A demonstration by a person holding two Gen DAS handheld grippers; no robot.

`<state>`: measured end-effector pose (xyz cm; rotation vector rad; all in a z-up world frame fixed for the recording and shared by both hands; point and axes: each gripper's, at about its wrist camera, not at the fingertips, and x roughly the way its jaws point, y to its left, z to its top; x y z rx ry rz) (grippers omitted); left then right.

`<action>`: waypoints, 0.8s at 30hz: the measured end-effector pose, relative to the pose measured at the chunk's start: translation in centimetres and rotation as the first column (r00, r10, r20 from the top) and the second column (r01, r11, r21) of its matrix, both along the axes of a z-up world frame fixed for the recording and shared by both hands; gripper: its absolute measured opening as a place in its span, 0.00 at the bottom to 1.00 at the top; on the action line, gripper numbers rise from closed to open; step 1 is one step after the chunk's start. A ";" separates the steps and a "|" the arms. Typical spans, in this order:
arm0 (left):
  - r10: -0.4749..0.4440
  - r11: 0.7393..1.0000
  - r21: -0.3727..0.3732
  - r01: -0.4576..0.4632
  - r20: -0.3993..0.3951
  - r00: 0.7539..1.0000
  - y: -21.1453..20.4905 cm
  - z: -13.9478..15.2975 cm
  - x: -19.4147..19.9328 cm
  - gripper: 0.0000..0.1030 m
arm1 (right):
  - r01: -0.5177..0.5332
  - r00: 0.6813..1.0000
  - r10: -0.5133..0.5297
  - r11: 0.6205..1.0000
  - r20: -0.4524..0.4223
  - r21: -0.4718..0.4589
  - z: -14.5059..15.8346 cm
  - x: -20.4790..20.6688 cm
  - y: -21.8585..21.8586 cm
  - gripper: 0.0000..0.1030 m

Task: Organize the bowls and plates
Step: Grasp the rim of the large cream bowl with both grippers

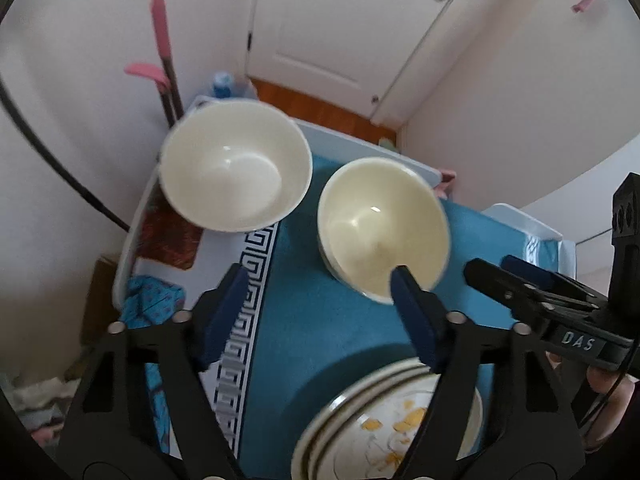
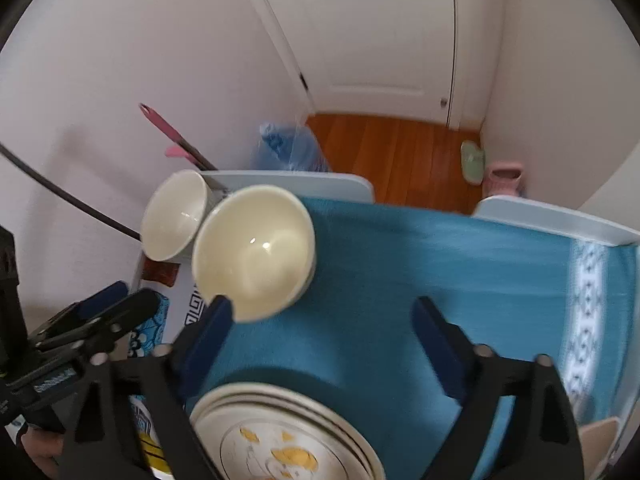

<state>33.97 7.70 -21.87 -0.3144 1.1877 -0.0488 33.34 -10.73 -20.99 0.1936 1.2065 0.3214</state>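
Observation:
Two cream bowls sit on a blue cloth. The far bowl (image 1: 236,166) (image 2: 174,216) stands at the table's back left. The near bowl (image 1: 382,228) (image 2: 254,252) is beside it. A stack of plates (image 1: 394,420) (image 2: 280,436) with yellow flower print lies at the front. My left gripper (image 1: 320,280) is open and empty above the cloth, its right finger over the near bowl's rim. My right gripper (image 2: 322,312) is open and empty, its left finger by the near bowl. Each gripper shows in the other's view, the right one (image 1: 492,272) and the left one (image 2: 124,300).
The blue cloth (image 1: 320,320) (image 2: 440,260) covers a white table with raised edges (image 2: 300,180). A white door (image 2: 380,40), wood floor (image 2: 400,152), a blue bag (image 2: 288,148), pink tools (image 1: 160,40) and slippers (image 2: 472,160) lie beyond. A black cable (image 1: 48,152) runs at left.

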 end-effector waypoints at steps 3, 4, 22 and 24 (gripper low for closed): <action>-0.027 0.999 -0.024 0.026 -0.029 0.999 0.0 -1.7 1.4 0.55 | 0.003 0.999 -0.003 1.000 -0.043 -0.007 -2.0 1.4 1.2 0.66; -0.036 0.999 -0.027 0.035 -0.033 0.999 -0.1 -2.2 1.7 0.53 | 0.007 0.999 -0.008 1.000 -0.052 -0.008 -2.5 1.7 1.4 0.64; -0.123 0.992 0.006 0.123 -0.044 0.991 -2.4 -4.3 4.0 0.18 | 0.019 0.995 -0.013 0.998 -0.100 0.065 -4.8 4.0 2.4 0.14; -0.125 0.992 0.011 0.126 -0.043 0.991 -2.0 -4.5 4.3 0.18 | 0.025 0.995 -0.018 0.997 -0.098 0.073 -4.9 4.0 2.5 0.14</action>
